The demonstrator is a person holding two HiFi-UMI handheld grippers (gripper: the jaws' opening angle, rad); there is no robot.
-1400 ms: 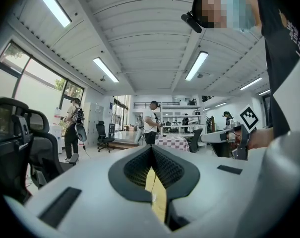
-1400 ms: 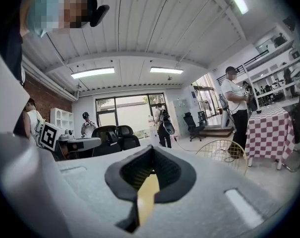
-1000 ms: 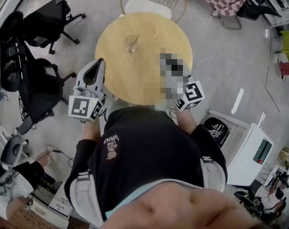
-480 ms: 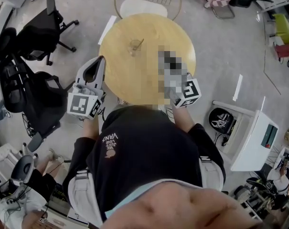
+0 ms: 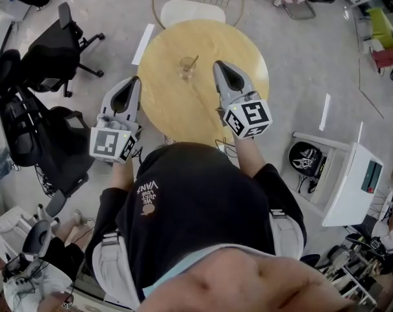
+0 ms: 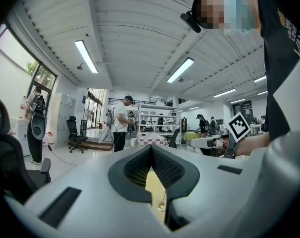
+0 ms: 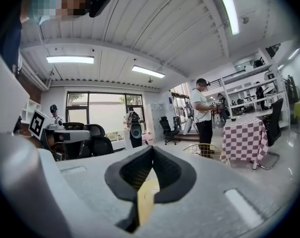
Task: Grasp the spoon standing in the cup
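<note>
A clear glass cup with a thin spoon leaning in it stands on the round wooden table, on its far half. My left gripper is at the table's left edge, jaws together, nothing in them. My right gripper hovers over the table just right of the cup, also shut and empty. In the left gripper view the cup and spoon show small through the slit below the closed tips. The right gripper view shows only tabletop below its closed tips.
A white wire-backed chair stands beyond the table. Black office chairs crowd the left. A white cabinet and a black round object sit on the floor at right. People stand in the room's background.
The right gripper has shifted forward and left over the table, closer to the cup. The left gripper has crept forward along the table's left edge. Both jaws stay closed.
</note>
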